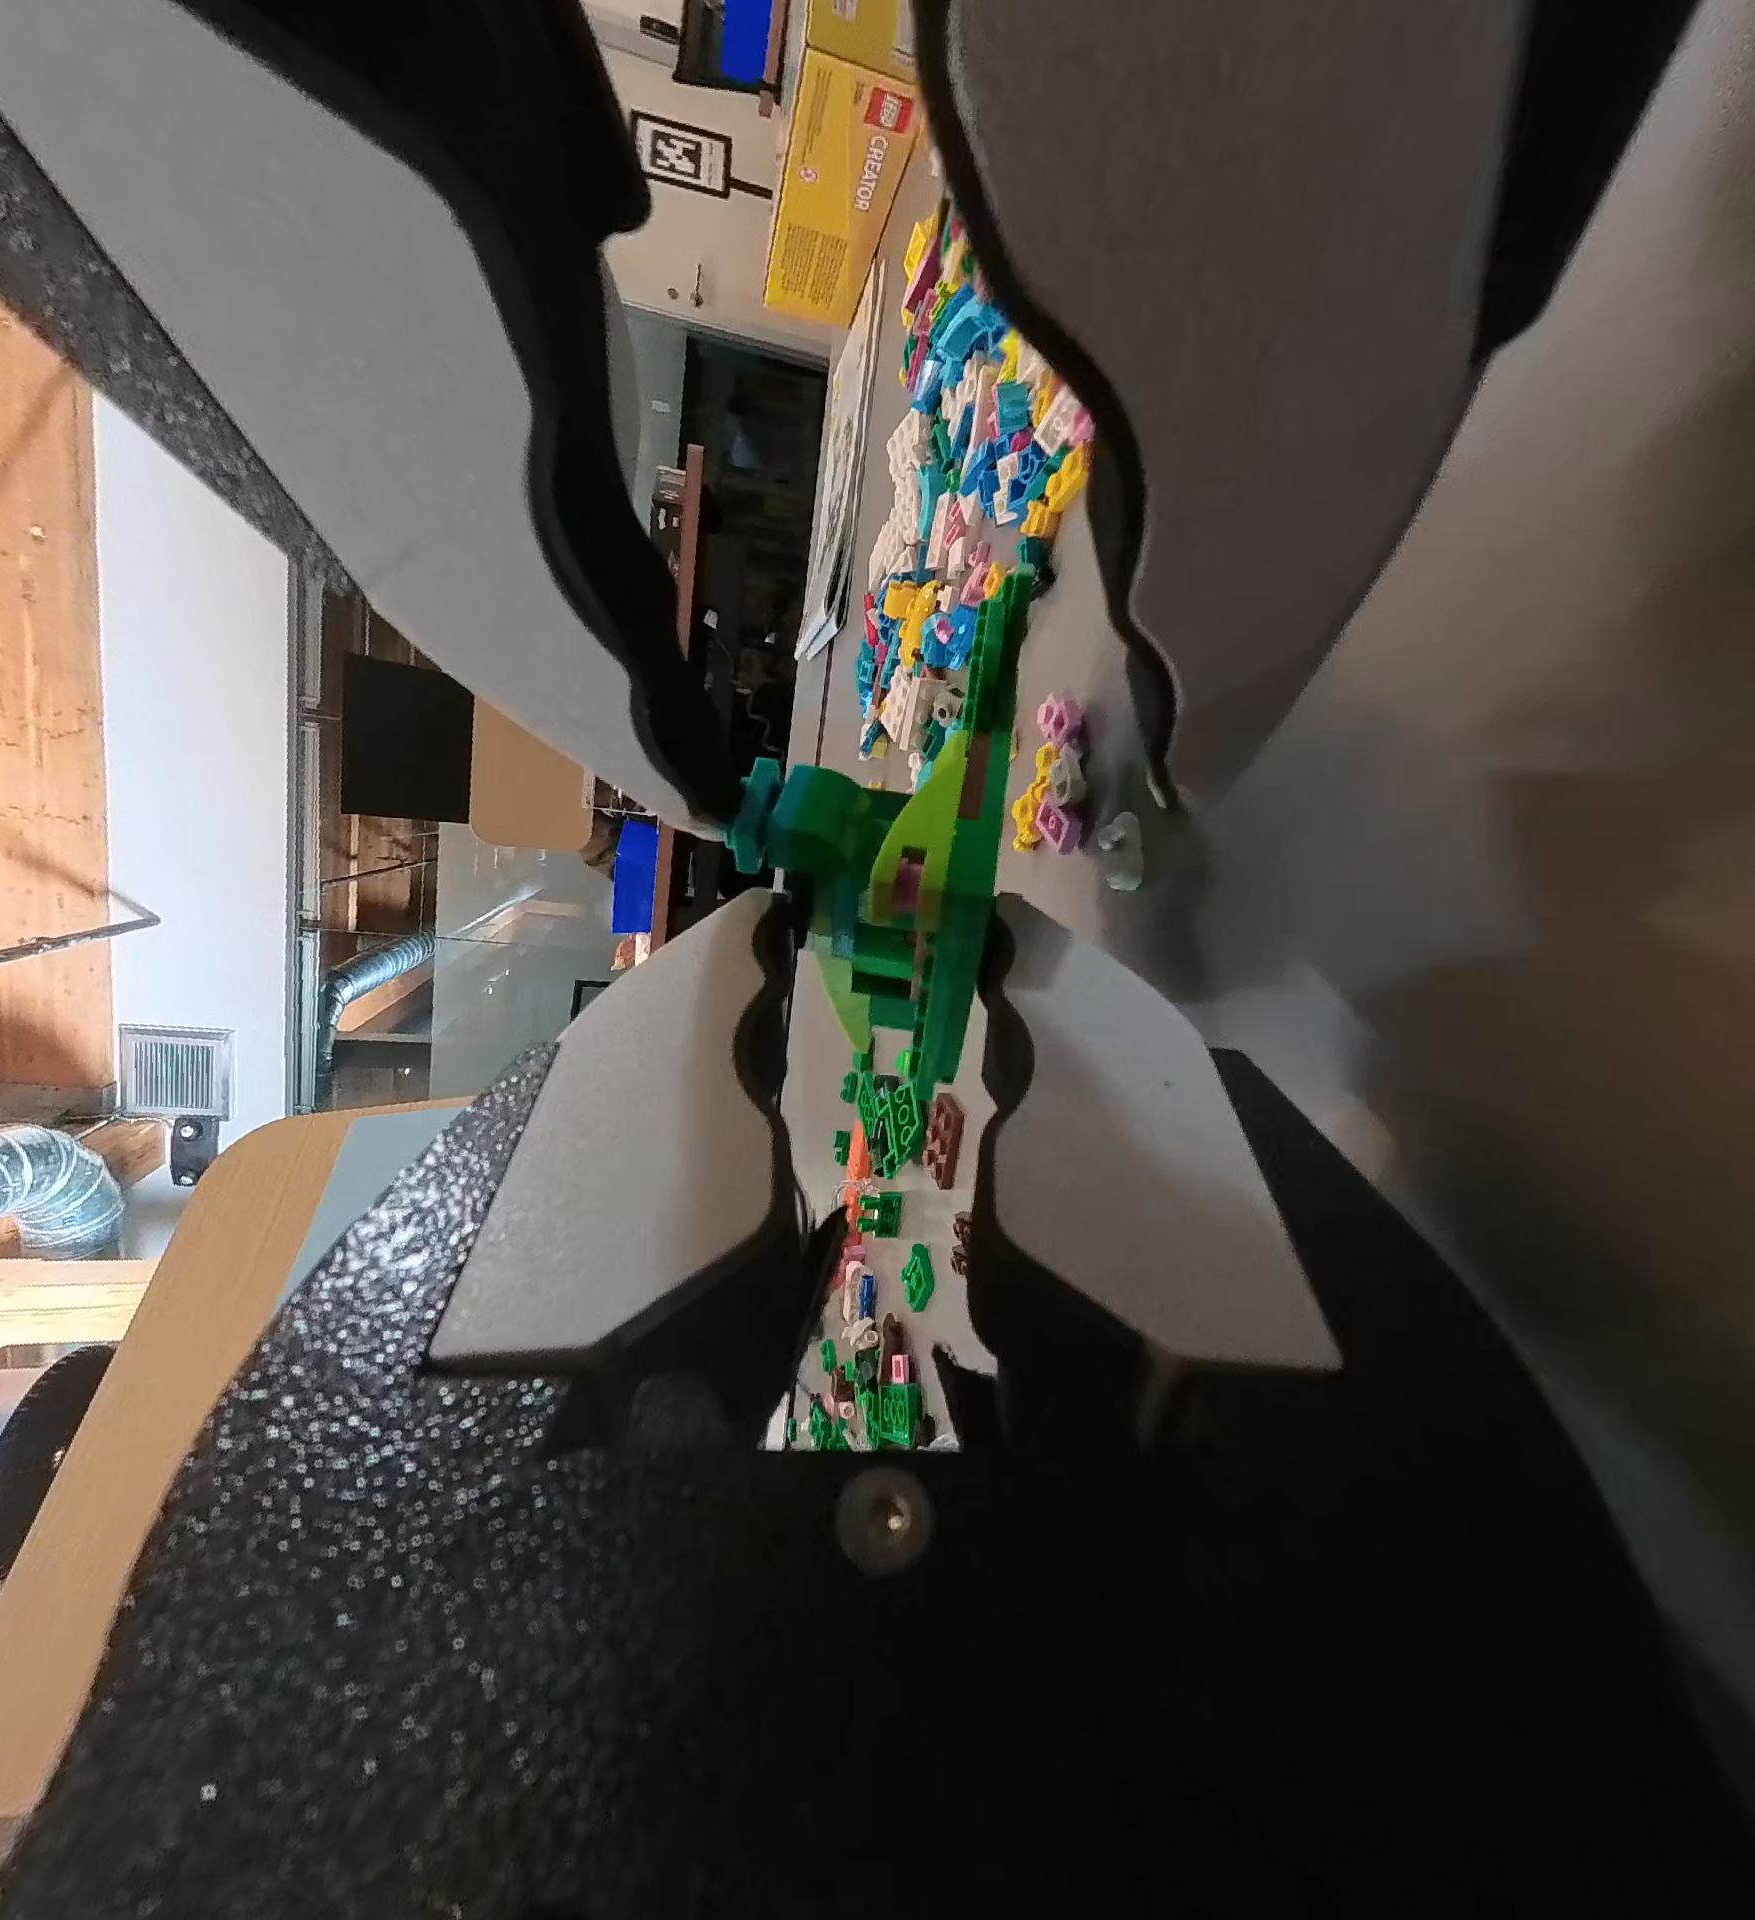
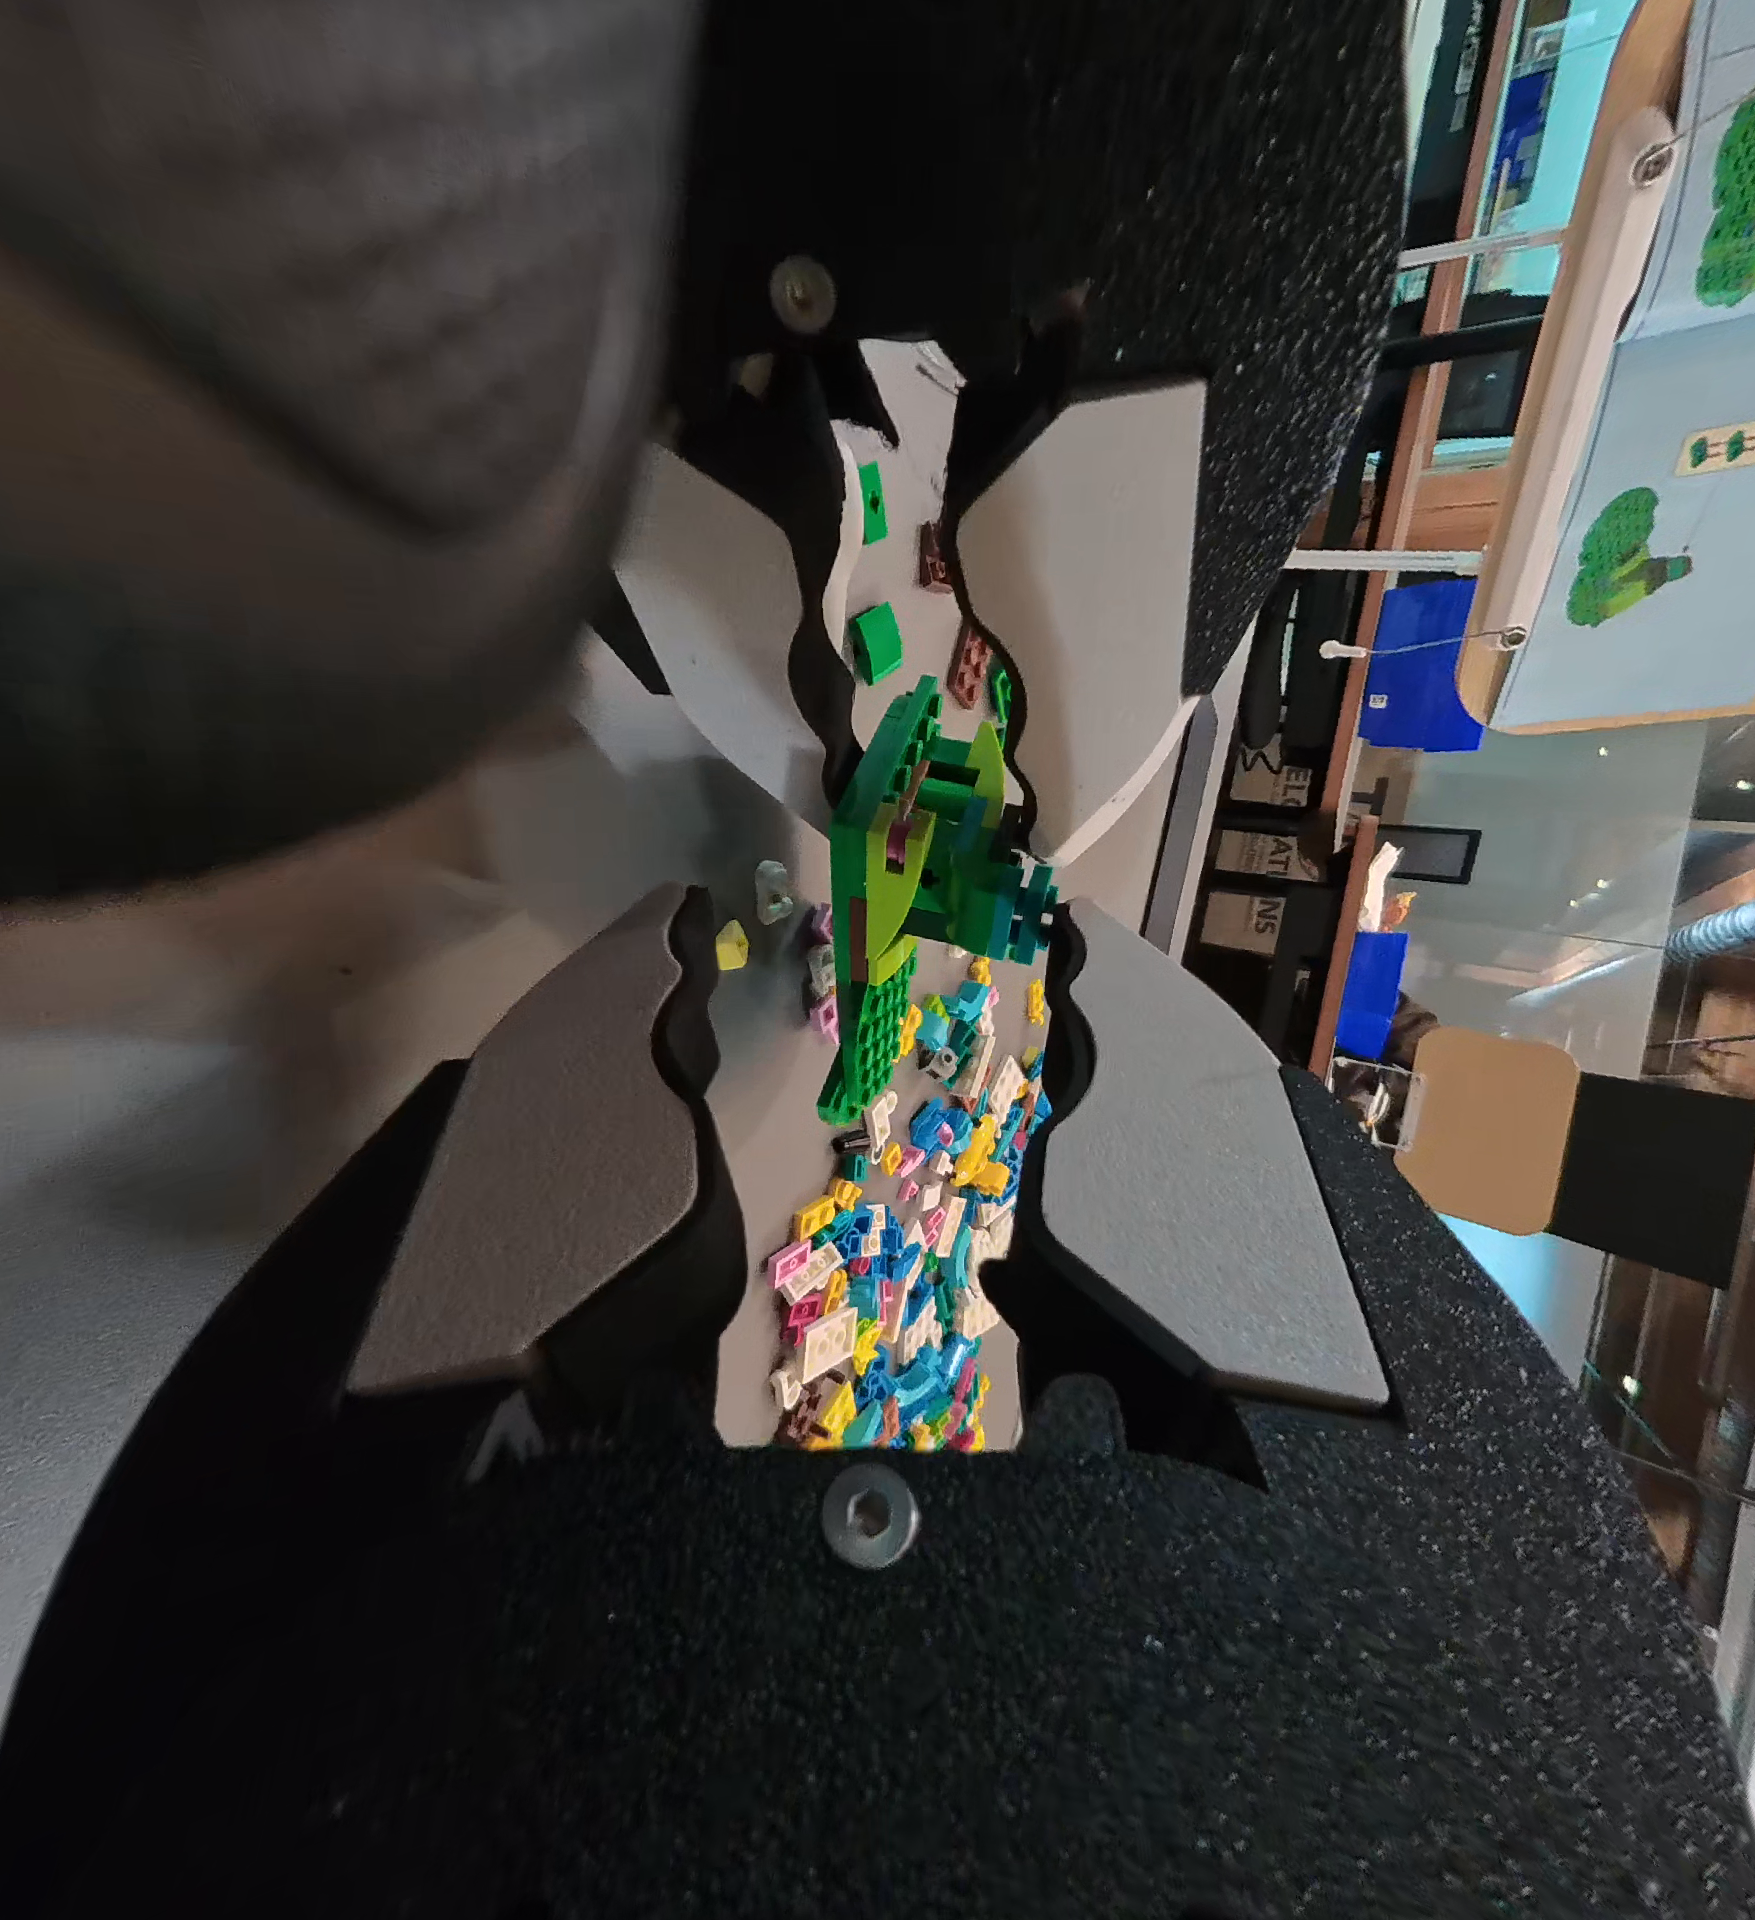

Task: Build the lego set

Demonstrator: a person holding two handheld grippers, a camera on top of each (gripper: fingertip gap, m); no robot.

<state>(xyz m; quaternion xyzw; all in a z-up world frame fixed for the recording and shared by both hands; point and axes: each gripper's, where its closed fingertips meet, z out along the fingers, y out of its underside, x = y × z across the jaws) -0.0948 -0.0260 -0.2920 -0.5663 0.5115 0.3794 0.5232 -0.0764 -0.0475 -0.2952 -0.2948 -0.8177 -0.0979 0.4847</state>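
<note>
Left claw (image 1: pixel 888 925): its two fingers are clamped on the green lego build (image 1: pixel 914 883), one on each side.
Right claw (image 2: pixel 873 914): its fingers are apart, around the other end of the same build (image 2: pixel 904 862); one tip touches the small teal piece (image 1: pixel 761 816) on the build.
Where the build is: held up on its edge between the two claws, just over the gray tabletop (image 1: pixel 1081 644).
In the way: the big gray claw fingers hide a lot of the tabletop in both views.
Bright pile (image 2: pixel 904 1278): too many blue, pink, yellow and white bricks to count, near one end of the build.
Green and brown bricks (image 1: pixel 899 1132): a smaller loose bunch by the other end.
Yellow boxes (image 1: pixel 831 197): two, far back on the tabletop.
Paper booklet (image 1: pixel 847 468): one, lying beside the bright pile.
Pink and yellow flower bits (image 1: pixel 1049 790): a few, just beside the build.
</note>
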